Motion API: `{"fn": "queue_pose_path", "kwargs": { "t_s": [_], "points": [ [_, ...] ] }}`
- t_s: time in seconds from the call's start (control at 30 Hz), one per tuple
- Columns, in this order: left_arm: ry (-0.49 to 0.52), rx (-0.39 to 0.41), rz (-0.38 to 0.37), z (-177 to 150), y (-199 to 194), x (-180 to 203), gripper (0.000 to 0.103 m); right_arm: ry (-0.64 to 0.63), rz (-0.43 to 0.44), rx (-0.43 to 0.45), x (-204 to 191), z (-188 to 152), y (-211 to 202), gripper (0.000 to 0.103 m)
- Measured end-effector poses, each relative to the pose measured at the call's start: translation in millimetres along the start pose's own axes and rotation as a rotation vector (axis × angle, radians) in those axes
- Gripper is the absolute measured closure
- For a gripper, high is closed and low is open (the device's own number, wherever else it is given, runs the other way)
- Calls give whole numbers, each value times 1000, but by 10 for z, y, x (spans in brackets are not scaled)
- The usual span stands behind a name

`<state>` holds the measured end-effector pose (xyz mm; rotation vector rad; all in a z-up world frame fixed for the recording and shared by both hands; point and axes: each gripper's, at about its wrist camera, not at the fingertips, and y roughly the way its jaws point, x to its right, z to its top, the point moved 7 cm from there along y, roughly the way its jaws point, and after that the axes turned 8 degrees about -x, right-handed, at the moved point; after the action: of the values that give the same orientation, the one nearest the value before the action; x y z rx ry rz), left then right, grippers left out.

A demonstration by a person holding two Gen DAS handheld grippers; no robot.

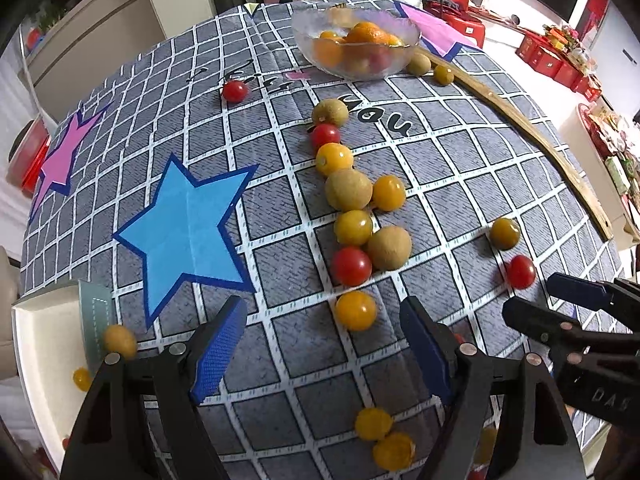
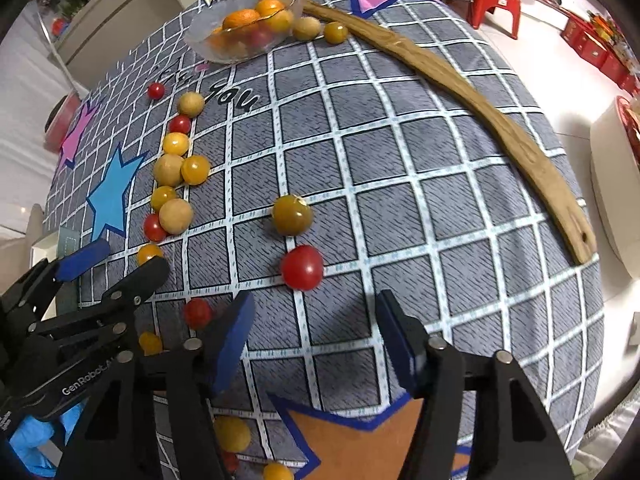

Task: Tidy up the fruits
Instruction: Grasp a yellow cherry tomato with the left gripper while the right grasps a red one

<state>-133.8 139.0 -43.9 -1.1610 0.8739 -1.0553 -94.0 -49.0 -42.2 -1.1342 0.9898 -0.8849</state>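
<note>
Both pairs of blue-padded jaws are seen parted with nothing gripped. At lower centre of the left wrist view, the left gripper [image 1: 320, 350] is held over a checked tablecloth [image 1: 460, 160], with a yellow tomato [image 1: 355, 310] just beyond its tips. A line of scattered fruits [image 1: 349, 189] is seen at mid-frame, a glass bowl [image 1: 355, 45] at top. The right gripper [image 2: 316, 334] is seen below a red tomato [image 2: 302, 267].
</note>
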Motion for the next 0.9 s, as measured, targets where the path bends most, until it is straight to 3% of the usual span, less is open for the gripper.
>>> {"fn": "queue_pose_path", "kwargs": {
  "t_s": [0.13, 0.27, 0.43, 0.67, 0.9],
  "points": [
    [-4, -30, 4, -7, 80, 6, 38, -29, -10, 11, -104, 94, 26, 38],
    [2, -23, -1, -5, 82, 41, 46, -58, -30, 17, -154, 142, 44, 54],
    [25, -12, -22, 34, 71, 154, 81, -101, -57, 18, -228, 160, 69, 80],
    [4, 3, -68, 7, -18, 137, 81, -51, 59, 22, -168, 113, 9, 80],
    [-33, 34, -81, -114, -275, -69, 81, -23, 87, 15, -142, 12, -69, 80]
  ]
}}
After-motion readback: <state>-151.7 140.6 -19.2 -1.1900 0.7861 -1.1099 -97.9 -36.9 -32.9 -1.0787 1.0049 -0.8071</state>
